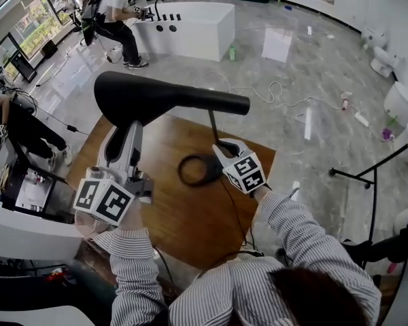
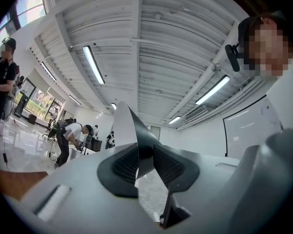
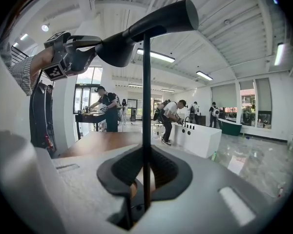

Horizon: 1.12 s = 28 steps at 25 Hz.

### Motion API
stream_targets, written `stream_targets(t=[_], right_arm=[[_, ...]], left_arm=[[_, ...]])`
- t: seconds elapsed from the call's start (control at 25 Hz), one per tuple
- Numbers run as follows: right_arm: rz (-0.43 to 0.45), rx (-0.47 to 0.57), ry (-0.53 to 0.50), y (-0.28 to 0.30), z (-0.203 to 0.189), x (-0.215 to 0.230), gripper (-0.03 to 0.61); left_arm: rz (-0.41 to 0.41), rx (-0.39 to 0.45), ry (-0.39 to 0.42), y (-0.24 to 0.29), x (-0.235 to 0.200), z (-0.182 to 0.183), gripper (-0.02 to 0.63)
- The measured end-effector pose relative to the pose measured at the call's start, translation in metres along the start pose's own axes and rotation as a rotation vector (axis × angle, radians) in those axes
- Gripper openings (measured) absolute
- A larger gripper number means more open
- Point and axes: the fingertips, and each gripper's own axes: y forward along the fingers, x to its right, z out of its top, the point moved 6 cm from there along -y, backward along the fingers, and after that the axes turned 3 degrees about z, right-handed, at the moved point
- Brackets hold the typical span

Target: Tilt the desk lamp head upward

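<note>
A black desk lamp stands on the wooden table [image 1: 190, 223]. It has a ring base [image 1: 197, 170], a thin upright stem [image 1: 213, 124] and a long head [image 1: 149, 99] that lies roughly level above the table. My left gripper [image 1: 126, 131] reaches up from below and is shut on the wide left end of the head. In the left gripper view the head's thin edge [image 2: 129, 130] sits pinched between the pads [image 2: 124, 165]. My right gripper [image 1: 222, 148] is shut on the stem low down, just above the base. The stem [image 3: 146, 106] runs up between its pads, with the head [image 3: 151, 21] and the left gripper [image 3: 71, 52] above.
The lamp's cord [image 1: 234, 212] trails over the table toward me. A white counter [image 1: 190, 29] with a person working at it stands beyond the table. Cables [image 1: 279, 97] and small items lie on the grey floor. A black stand [image 1: 367, 175] is at the right, a desk with gear [image 1: 20, 182] at the left.
</note>
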Motion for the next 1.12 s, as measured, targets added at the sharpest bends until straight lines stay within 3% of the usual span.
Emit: stream_targets(t=[0.68,1.12], right_arm=[[-0.046,-0.016,0.018,0.002,0.000,-0.005,0.041],[-0.086,0.005,0.037,0.001,-0.004,-0.011,0.041]], left_arm=[[-0.077,0.007,0.050,0.010,0.014,0.032,0.069],[-0.080,-0.014,0.069,0.010,0.016,0.037,0.071]])
